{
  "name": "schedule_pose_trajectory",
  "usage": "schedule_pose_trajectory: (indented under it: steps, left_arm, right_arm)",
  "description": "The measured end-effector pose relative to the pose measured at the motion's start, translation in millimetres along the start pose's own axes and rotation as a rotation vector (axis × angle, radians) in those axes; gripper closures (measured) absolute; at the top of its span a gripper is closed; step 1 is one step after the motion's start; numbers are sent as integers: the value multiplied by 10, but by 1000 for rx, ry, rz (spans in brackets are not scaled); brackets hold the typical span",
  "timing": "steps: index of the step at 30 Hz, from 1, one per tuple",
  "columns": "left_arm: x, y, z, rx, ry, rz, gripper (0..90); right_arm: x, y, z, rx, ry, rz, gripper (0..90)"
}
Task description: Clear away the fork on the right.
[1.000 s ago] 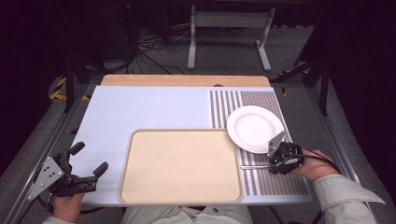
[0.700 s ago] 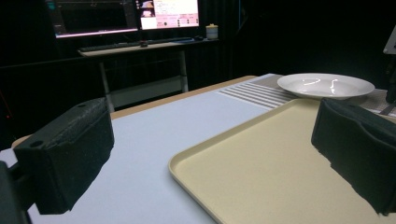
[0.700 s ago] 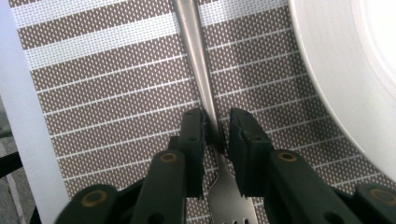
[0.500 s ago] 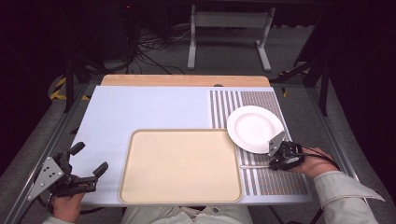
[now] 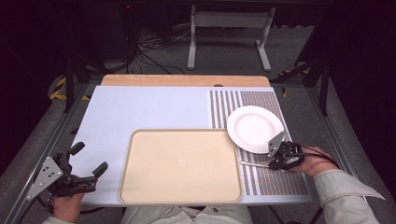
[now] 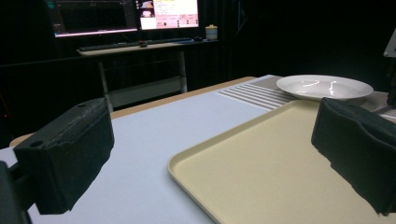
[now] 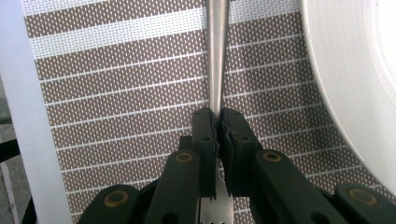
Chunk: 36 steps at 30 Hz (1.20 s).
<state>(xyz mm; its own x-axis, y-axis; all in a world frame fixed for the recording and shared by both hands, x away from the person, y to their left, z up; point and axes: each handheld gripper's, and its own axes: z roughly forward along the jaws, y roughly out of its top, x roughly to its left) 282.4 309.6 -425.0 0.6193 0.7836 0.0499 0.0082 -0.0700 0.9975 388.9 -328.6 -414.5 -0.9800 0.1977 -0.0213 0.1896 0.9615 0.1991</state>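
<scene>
1. Two grippers sit at the near edge of the table. The left gripper (image 5: 88,173) hovers off the near left corner with its jaws spread wide and nothing between them; in the left gripper view its pads (image 6: 70,154) frame the tray's corner without touching it.
2. Closest to the person in the middle lies a beige tray (image 5: 140,186), bare, on the pale blue mat (image 5: 140,112).
3. On the near right, the right gripper (image 5: 275,161) has its jaws pressed together on a fork (image 7: 217,60). In the right gripper view the tines poke out below the pads (image 7: 204,140) and the handle runs away from them, over the striped brown placemat (image 7: 116,93). In the high view the handle (image 5: 254,164) looks to lie low over the placemat, pointing toward the tray; I cannot tell whether it rests on the cloth.
4. Just beyond the fork, a white plate (image 5: 254,128) sits on the placemat (image 5: 280,182), its rim close to the gripper but apart from the fork.
5. Judging from this, the work seems to be laying a place setting. The plate is down, and the fork is beside it but not let go. Left to do: open the jaws and pull the hand clear. Nothing has been put on the tray.
6. Farthest off, a wooden strip (image 5: 187,80) edges the table.
</scene>
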Motion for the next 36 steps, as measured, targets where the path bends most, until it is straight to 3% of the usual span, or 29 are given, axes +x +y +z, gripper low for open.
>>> schedule_pose_trajectory:
  steps: [9,17,25,36]
  left_arm:
    - [0,-1,4,0,1,-1,0]
    - [0,0,1,0,3,3,0]
    - [-1,2,0,1,2,2,0]
    - [-3,2,2,1,2,4,0]
  right_arm:
    - [16,-13,-56,-20,-12,-18,850]
    - [52,-9,-309,-62,-53,-26,850]
    - [78,29,-439,-75,-71,-35,851]
    - [111,169,-641,-126,-107,-86,851]
